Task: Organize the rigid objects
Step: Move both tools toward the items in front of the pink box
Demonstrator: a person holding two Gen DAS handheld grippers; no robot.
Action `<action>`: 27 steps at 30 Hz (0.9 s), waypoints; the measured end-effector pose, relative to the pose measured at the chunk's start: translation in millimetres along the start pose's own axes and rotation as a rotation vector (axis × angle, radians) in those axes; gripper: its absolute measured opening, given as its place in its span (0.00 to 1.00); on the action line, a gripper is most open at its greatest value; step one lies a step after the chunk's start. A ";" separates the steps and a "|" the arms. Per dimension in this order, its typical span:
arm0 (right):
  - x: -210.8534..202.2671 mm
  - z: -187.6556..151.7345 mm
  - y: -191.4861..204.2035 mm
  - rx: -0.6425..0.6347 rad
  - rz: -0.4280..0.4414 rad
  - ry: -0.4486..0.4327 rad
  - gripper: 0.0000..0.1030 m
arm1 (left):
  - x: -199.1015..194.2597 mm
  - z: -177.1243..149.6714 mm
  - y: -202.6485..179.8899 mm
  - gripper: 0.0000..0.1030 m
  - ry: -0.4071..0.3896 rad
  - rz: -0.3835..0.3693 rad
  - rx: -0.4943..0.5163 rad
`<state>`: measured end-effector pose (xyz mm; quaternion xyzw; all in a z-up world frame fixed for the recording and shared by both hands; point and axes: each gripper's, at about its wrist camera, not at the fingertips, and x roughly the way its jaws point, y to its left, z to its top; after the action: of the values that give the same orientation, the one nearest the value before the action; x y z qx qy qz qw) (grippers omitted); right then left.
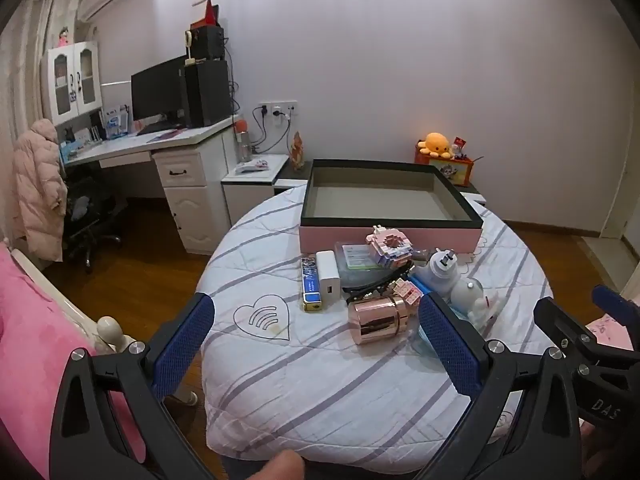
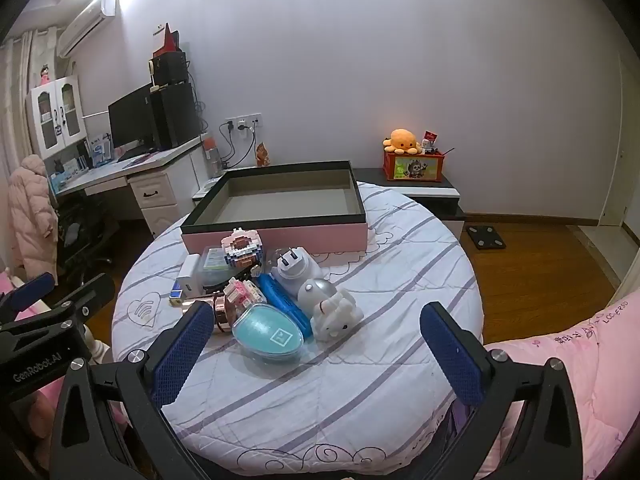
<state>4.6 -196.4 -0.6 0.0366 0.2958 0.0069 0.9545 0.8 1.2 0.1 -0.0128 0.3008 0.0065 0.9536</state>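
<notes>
A pink box [image 1: 386, 236] [image 2: 280, 236] with a black rim stands open and empty at the far side of a round table [image 1: 320, 380] [image 2: 360, 380] under a striped cloth. In front of it lies a cluster: a rose-gold cylinder [image 1: 378, 322], a white charger [image 1: 328, 282], a blue lighter [image 1: 311, 290], a pink block model [image 2: 244, 248], a white plug [image 2: 294, 270], a teal egg-shaped case [image 2: 268, 336] and a white figurine [image 2: 336, 316]. My left gripper [image 1: 316, 332] is open, short of the cylinder. My right gripper [image 2: 316, 340] is open, near the teal case.
A white desk [image 1: 168, 148] with a monitor stands at the back left, with a chair and a pink coat beside it. A low cabinet [image 2: 420, 188] behind the table carries an orange box with a plush toy. Pink bedding [image 2: 580, 360] lies at the right.
</notes>
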 end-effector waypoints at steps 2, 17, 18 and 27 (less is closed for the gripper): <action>-0.6 -0.3 0.2 -0.009 -0.006 -0.005 1.00 | 1.9 0.9 3.1 1.00 0.004 0.007 -0.009; -5.6 2.2 0.5 -0.013 -0.019 -0.019 1.00 | -4.8 -2.3 0.1 1.00 -0.044 0.017 -0.005; -5.9 1.4 1.1 -0.014 -0.022 -0.022 1.00 | -6.2 -2.0 1.0 1.00 -0.055 0.015 -0.011; -5.0 0.9 1.6 -0.015 -0.025 -0.026 1.00 | -11.0 0.3 -1.9 1.00 -0.105 0.001 0.012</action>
<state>1.0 -195.0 3.1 0.0259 0.2838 -0.0031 0.9585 -8.0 -0.7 6.7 -0.0064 0.2505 0.0059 0.9681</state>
